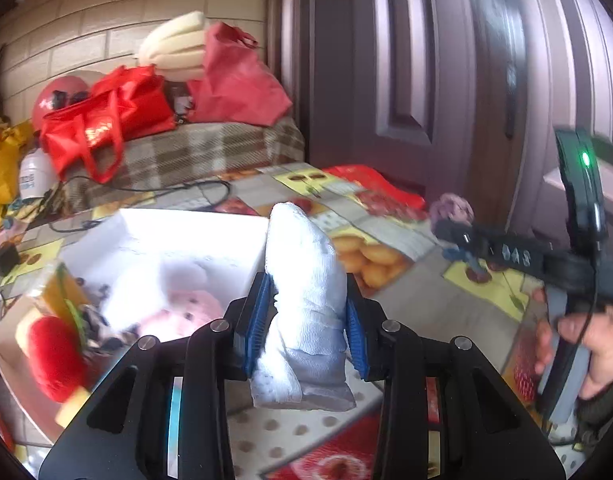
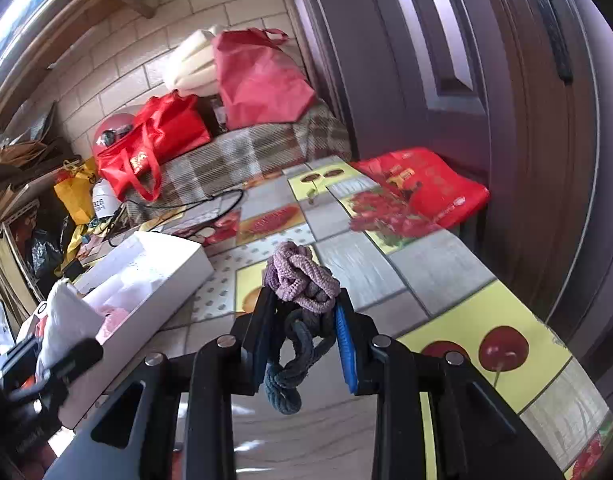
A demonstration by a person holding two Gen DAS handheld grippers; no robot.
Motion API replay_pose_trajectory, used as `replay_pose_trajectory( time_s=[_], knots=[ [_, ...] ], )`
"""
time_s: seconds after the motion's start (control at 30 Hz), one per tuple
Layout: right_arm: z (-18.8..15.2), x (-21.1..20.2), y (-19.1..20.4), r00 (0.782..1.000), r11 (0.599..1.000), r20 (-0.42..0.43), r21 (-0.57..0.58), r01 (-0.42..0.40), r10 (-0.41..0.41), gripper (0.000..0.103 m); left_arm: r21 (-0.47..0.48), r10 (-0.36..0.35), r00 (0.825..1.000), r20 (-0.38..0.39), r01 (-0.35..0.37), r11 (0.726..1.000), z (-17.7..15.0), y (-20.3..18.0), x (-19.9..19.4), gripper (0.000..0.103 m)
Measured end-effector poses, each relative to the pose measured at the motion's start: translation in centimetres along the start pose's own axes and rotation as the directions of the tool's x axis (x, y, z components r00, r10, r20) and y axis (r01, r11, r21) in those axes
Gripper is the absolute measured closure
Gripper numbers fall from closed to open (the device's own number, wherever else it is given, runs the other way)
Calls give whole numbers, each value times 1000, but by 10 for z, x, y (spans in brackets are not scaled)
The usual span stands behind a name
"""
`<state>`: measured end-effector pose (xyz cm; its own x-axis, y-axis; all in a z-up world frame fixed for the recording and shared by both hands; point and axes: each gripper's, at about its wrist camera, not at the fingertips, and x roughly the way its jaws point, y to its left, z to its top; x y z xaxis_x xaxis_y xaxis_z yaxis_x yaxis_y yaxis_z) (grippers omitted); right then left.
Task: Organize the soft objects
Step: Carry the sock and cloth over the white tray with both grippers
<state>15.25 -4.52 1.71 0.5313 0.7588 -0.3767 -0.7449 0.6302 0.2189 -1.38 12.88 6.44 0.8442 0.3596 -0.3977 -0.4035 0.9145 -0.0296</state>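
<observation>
Between the blue pads of the left gripper stands a rolled white knitted cloth, clamped at its middle; it looks light and soft, so a middle grip suits it. Beyond the fingers to the left lies the open white box. Right gripper, tilted slightly down, pinches a knotted purple-and-grey cord bundle.

Two black two-finger grippers are showing: the left gripper and the right gripper. One white rolled sock, one knotted purple-and-grey rope bundle and one open white cardboard box are showing. Three red fabric bags are sitting behind.
</observation>
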Motion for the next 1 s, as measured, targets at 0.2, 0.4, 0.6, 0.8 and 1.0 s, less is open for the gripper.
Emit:
replay_pose_trajectory(
  time_s=[0.2,0.4,0.6,0.8,1.0],
  knots=[
    [1,-11,22,999,999,24,-2,-49,49,74,-60,50,997,65,-47,997,16,32,-19,68],
    [4,-29,55,990,992,64,-21,-122,123,74,-106,119,989,90,-109,988,25,63,-30,68],
    [7,-41,82,979,981,75,-56,-184,188,74,-133,150,983,109,-135,982,27,77,-41,68],
    [12,-49,100,972,973,84,-86,-214,221,74,-146,155,981,115,-137,980,29,83,-45,68],
    [17,-49,115,965,965,83,-108,-239,248,74,-152,169,978,121,-150,977,33,87,-51,68]
  ],
)
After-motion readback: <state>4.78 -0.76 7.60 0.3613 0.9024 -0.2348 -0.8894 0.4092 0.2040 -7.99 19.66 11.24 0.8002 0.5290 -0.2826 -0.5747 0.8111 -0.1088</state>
